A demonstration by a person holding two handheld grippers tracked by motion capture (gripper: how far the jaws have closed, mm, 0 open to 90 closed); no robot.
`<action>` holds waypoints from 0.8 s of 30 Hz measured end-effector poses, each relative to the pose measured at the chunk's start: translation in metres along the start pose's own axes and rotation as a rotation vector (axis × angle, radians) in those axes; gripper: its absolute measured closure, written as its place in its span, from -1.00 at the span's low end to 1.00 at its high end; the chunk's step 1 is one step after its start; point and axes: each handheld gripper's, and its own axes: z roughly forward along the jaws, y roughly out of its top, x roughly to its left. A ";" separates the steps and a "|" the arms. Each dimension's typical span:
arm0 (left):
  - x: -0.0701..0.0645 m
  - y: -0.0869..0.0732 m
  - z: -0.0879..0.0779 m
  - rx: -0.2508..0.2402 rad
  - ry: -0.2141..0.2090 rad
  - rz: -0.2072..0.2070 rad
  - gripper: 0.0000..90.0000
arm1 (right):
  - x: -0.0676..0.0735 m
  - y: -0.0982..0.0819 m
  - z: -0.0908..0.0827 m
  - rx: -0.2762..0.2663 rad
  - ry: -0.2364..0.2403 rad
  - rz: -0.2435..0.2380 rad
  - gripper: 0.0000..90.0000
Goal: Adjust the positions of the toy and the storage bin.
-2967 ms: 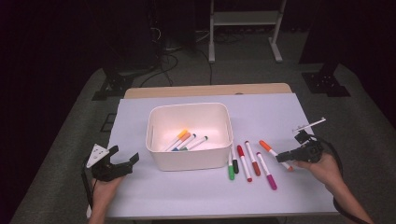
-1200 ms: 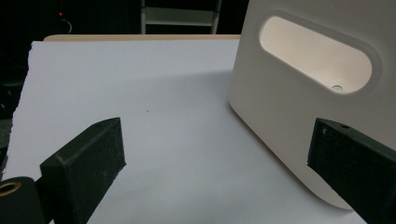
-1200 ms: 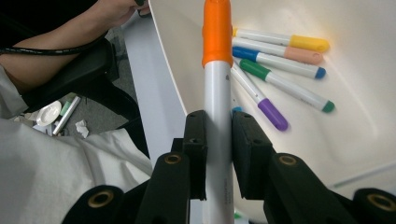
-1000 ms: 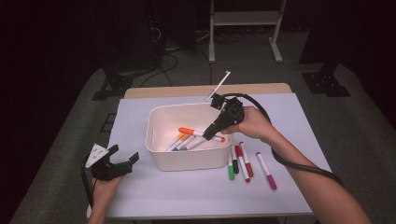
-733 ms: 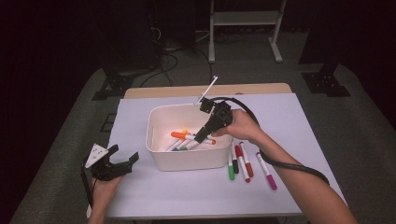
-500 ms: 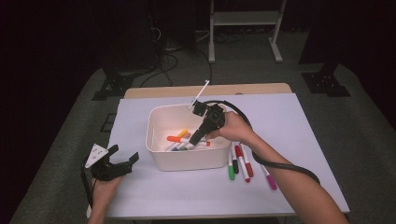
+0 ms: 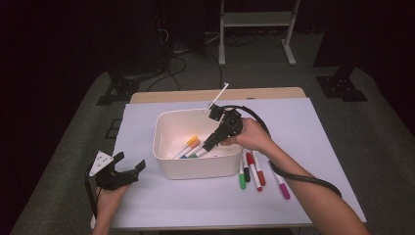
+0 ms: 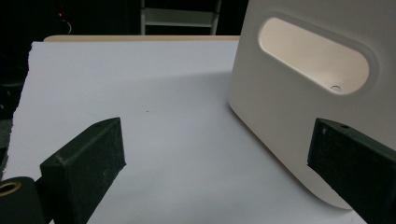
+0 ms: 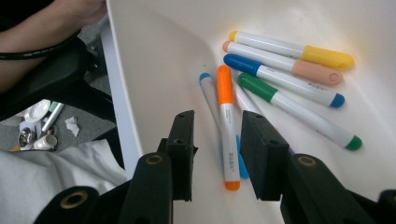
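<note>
Orange-capped, with a white plastic barrel, the marker (image 9: 227, 133) lies on the floor of the white plastic bin (image 7: 161, 147), across a few of the other markers there. The right tool (image 7: 209, 145) reaches down into the bin from the right; in the right gripper view its black padded jaws have just been opening, and the orange marker sits in the gap between them with neither pad pressing on it, so it appears released. Just beyond it lie a yellow-capped marker (image 9: 292, 49), a peach-capped one (image 9: 282, 63), a blue one (image 9: 283, 80) and a green one (image 9: 299, 110). Outside the bin on the white worktop (image 7: 318, 127), near its right wall, four more markers (image 7: 253, 171) wait in a loose row.

Each marker is likely light, stiff and smooth, so it could roll or pivot if pinched near an end; the mid-barrel, taken across its width, looks the safest hold, with only modest squeeze needed.

The left tool (image 7: 128, 171) rests at the worktop's left front, jaws wide apart and holding nothing, facing the bin's handle cutout (image 8: 314, 60).
</note>
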 end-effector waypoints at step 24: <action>0.001 -0.001 -0.001 0.011 0.002 -0.012 -0.94 | 0.004 -0.097 -0.086 -0.152 -0.150 0.113 0.01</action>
